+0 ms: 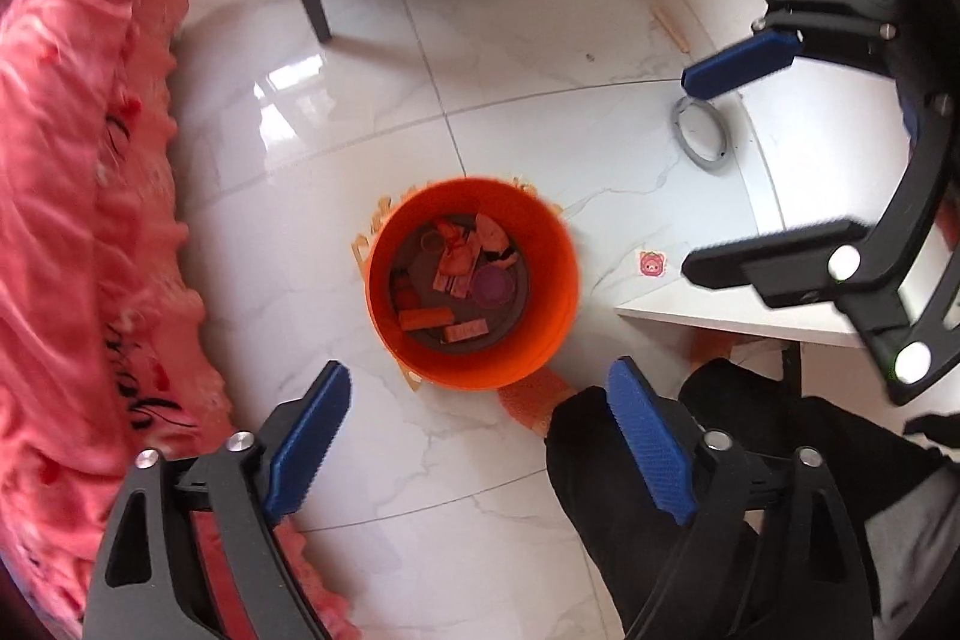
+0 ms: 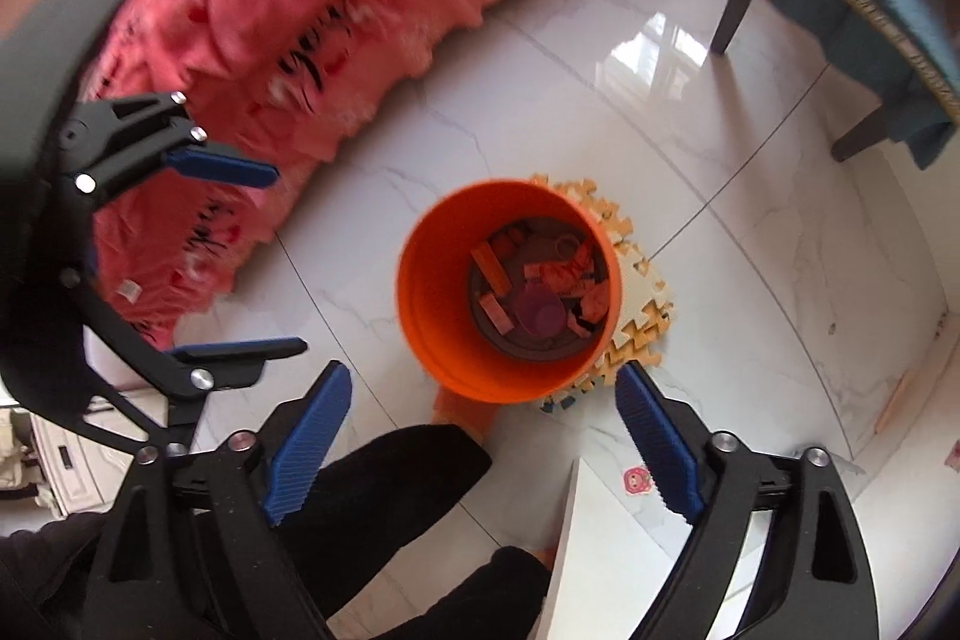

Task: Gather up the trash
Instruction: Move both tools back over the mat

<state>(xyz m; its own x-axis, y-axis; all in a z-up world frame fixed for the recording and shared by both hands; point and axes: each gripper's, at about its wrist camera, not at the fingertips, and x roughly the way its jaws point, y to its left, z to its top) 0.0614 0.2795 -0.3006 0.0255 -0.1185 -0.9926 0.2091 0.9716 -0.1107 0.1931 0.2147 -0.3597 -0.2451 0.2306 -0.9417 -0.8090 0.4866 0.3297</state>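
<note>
Orange trash bucket sits mid-frame on the tile floor, scraps already inside, while the left claw and right claw both hang spread and empty above it, so a careless dip could tip it over.

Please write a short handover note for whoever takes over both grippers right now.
Left gripper: open, holding nothing, above the floor near the orange bin.
Right gripper: open, holding nothing, also over the bin.
Done: the bin already holds scraps, small blocks and a purple lid.
Possibly left: a grey tape ring and a pig sticker on the floor nearby.
</note>
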